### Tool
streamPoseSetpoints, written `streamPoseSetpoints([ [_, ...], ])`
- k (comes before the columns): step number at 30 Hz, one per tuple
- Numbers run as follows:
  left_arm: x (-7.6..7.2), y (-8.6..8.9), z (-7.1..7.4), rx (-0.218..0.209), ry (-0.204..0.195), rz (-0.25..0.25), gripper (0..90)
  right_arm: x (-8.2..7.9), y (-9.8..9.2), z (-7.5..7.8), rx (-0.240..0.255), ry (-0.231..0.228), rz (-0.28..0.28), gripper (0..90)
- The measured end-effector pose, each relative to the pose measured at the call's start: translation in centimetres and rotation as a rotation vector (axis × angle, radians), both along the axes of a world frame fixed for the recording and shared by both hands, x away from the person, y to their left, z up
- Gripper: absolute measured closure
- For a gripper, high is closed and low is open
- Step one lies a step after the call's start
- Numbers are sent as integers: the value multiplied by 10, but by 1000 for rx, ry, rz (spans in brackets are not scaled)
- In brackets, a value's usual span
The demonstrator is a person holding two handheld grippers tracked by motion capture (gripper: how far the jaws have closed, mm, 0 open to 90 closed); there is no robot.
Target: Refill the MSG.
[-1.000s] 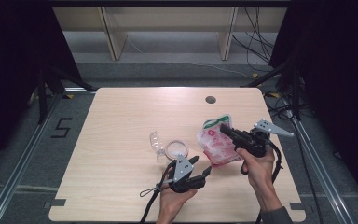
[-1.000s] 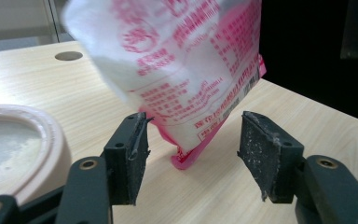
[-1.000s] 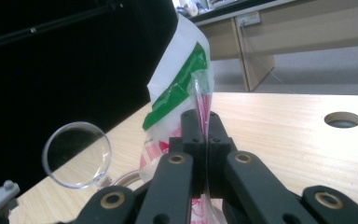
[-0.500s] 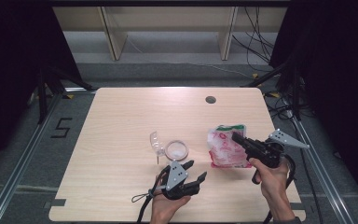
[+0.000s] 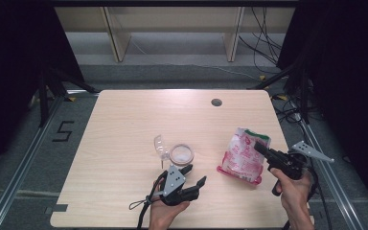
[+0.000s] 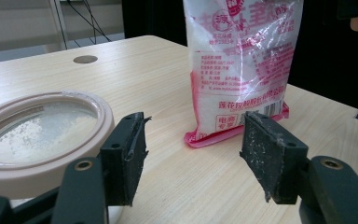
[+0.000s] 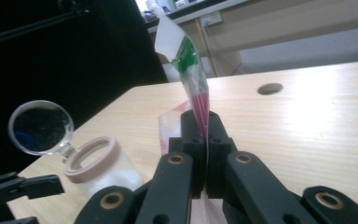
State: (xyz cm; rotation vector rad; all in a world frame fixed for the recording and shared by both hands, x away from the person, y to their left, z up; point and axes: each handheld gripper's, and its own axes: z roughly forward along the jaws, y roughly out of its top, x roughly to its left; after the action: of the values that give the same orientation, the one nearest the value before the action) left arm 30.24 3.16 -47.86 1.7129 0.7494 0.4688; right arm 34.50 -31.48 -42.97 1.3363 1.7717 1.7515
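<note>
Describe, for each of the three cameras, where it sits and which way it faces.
High view: above the table, looking forward and down; both forearms, left gripper, right gripper.
Left gripper view: rides the open left gripper, facing the bag and jar.
Right gripper view: jaws clamp the bag's edge.
All share bag and jar.

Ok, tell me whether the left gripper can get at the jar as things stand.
Probably yes. The left gripper is open with nothing between its jaws, and the jar sits just ahead of it on bare table. The bag stands off to the side.
</note>
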Motion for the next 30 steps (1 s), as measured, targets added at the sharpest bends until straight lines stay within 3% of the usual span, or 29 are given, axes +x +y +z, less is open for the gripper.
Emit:
streamPoseSetpoints([
  [5, -2, 0, 1, -9, 21, 9, 387, 3, -9, -10, -33, 7, -28, 900],
  [6, -2, 0, 1, -6, 17, 9, 387, 2, -10, -12, -22, 33, -28, 900],
  [7, -3, 0, 1, -10, 20, 10, 387, 4, -13, -15, -50, 20, -42, 900],
  [13, -2, 3, -1, -25, 26, 21, 385, 4, -15, -22, -27, 77, -52, 900],
  [16, -1, 4, -1, -25, 27, 23, 378, 8, -20, -28, -64, 45, -57, 900],
  [19, -1, 5, -1, -22, 34, 24, 373, 7, -20, -29, -44, 74, -58, 900],
  [21, -2, 6, -1, -13, 38, 28, 370, 9, -21, -31, -71, 64, -64, 899],
  [22, -2, 6, -1, -14, 39, 33, 369, 8, -20, -31, -60, 99, -66, 898],
  [24, -2, 6, -2, -27, 33, 35, 370, 10, -22, -35, -70, 88, -70, 894],
  [28, -2, 9, -1, -26, 34, 36, 370, 10, -24, -40, -56, 128, -89, 891],
  [30, -1, 12, 0, -1, 21, 32, 370, 11, -26, -40, -76, 116, -95, 890],
])
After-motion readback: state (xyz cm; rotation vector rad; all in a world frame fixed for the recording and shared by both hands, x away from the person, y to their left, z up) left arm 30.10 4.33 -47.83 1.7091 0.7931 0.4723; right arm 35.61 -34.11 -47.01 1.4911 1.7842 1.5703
